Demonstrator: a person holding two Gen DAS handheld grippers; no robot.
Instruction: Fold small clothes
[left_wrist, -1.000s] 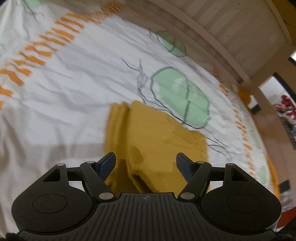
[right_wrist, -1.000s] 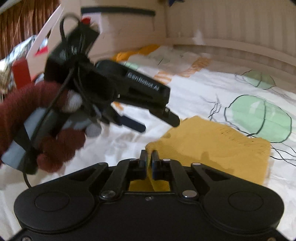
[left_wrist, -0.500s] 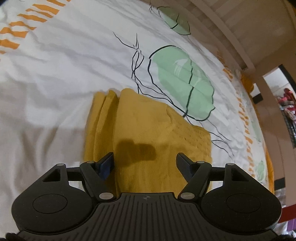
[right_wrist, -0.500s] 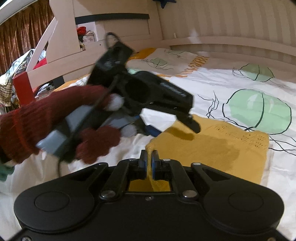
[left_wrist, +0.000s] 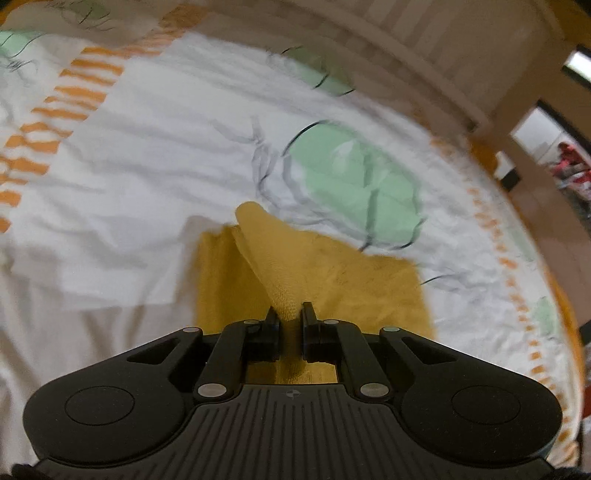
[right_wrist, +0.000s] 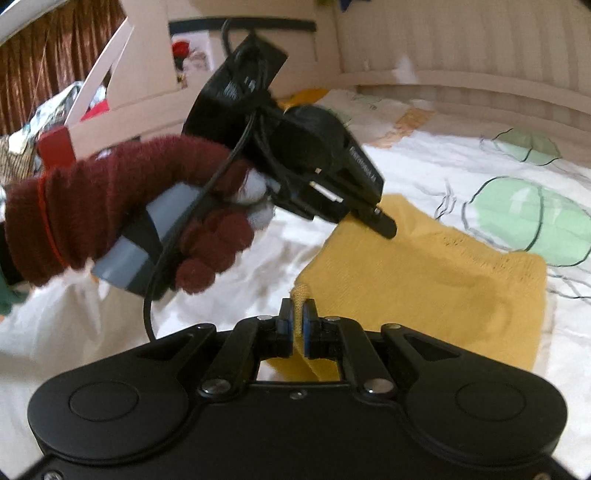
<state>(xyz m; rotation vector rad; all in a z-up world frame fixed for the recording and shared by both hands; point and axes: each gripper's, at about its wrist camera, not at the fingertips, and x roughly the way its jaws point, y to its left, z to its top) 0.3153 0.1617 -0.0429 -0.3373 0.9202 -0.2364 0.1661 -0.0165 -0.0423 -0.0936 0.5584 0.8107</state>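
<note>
both grippers pinching yellow knit on bed

yellow knit lies on the bed sheet, mostly flat, already doubled over with stacked layers showing along its left edge in the left wrist view. one corner is lifted into a peaked flap rising toward the left camera. in the right wrist view the knit spreads flat to the right, its near corner pulled up.

left gripper: jaws nearly together, clamped on the raised flap, cloth bunched between the fingers and hanging below them. seen from the right wrist view, the left gripper angles down with its tip on the far left corner of the knit, held by a hand in a dark red glove around a grey handle; a black cable hangs from it.

right gripper: jaws closed on the near corner of the knit, a small tuft of fabric poking up between the blue pads.

sheet is white with green leaf prints, black line drawing and orange dashes along the border. sheet is wrinkled. pale slatted bed frame runs behind the sheet. brown curtain and cluttered items at far left of the right wrist view. left wrist view is motion blurred.
</note>
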